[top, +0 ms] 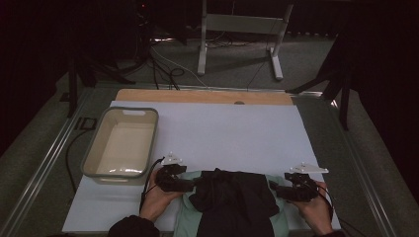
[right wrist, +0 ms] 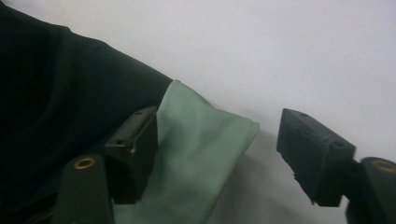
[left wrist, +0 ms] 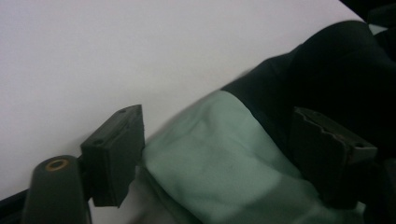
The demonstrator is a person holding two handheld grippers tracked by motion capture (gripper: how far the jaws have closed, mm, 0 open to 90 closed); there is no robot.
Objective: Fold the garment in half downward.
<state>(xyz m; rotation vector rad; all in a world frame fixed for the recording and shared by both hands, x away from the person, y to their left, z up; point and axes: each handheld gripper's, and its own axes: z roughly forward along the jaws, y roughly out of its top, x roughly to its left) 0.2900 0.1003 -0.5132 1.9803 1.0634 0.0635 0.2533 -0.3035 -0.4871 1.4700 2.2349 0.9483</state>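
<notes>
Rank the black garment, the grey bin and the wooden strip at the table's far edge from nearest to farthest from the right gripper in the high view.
From the right gripper:
1. Black garment, just to its left.
2. Grey bin, far left.
3. Wooden strip, along the far edge.

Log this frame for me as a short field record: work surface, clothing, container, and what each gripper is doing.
surface: white table cover
clothing: black garment lying on top of a pale green garment, at the near edge
container: grey plastic tub, left side of the table, appears empty
left gripper: jaws open, at the left edge of the clothes, green cloth between the jaws
right gripper: jaws open, at the right edge, over a green corner
grasp: neither closed on cloth yet
</notes>
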